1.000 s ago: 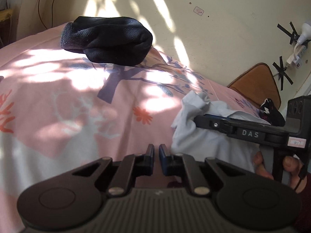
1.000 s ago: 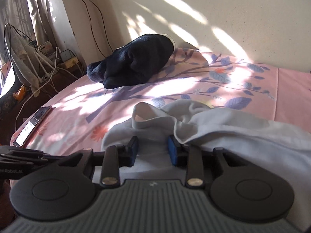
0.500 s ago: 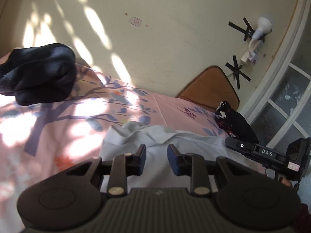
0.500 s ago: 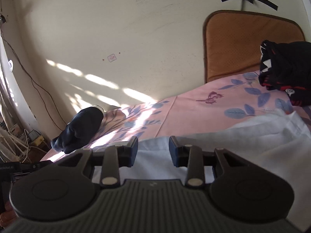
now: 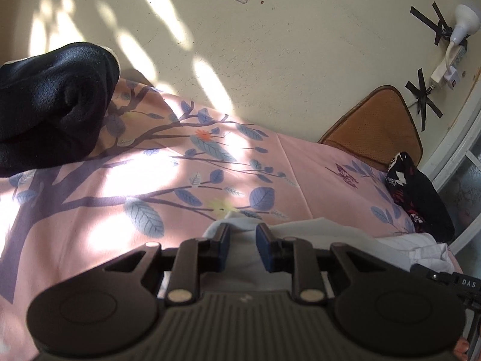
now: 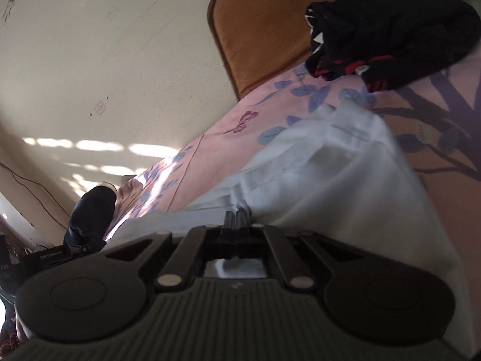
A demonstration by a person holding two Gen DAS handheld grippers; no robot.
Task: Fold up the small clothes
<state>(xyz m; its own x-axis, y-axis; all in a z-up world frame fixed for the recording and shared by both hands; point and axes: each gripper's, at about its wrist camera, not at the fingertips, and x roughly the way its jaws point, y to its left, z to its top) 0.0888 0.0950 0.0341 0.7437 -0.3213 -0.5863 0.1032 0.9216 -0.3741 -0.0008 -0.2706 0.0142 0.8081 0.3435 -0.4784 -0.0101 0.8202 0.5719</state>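
Left gripper [image 5: 243, 246]: jaws apart by a narrow gap, nothing between them, poised over an edge of the white garment [image 5: 336, 234]. Right gripper [image 6: 236, 221]: jaws closed on a fold of the white garment [image 6: 324, 174], which lies rumpled on the pink bed [image 5: 186, 180] toward its near edge. A dark bundle [image 5: 51, 102] sits at the far edge by the wall [image 5: 270, 45]. A black patterned cloth [image 6: 390, 30] lies against a brown cushion [image 6: 264, 30].
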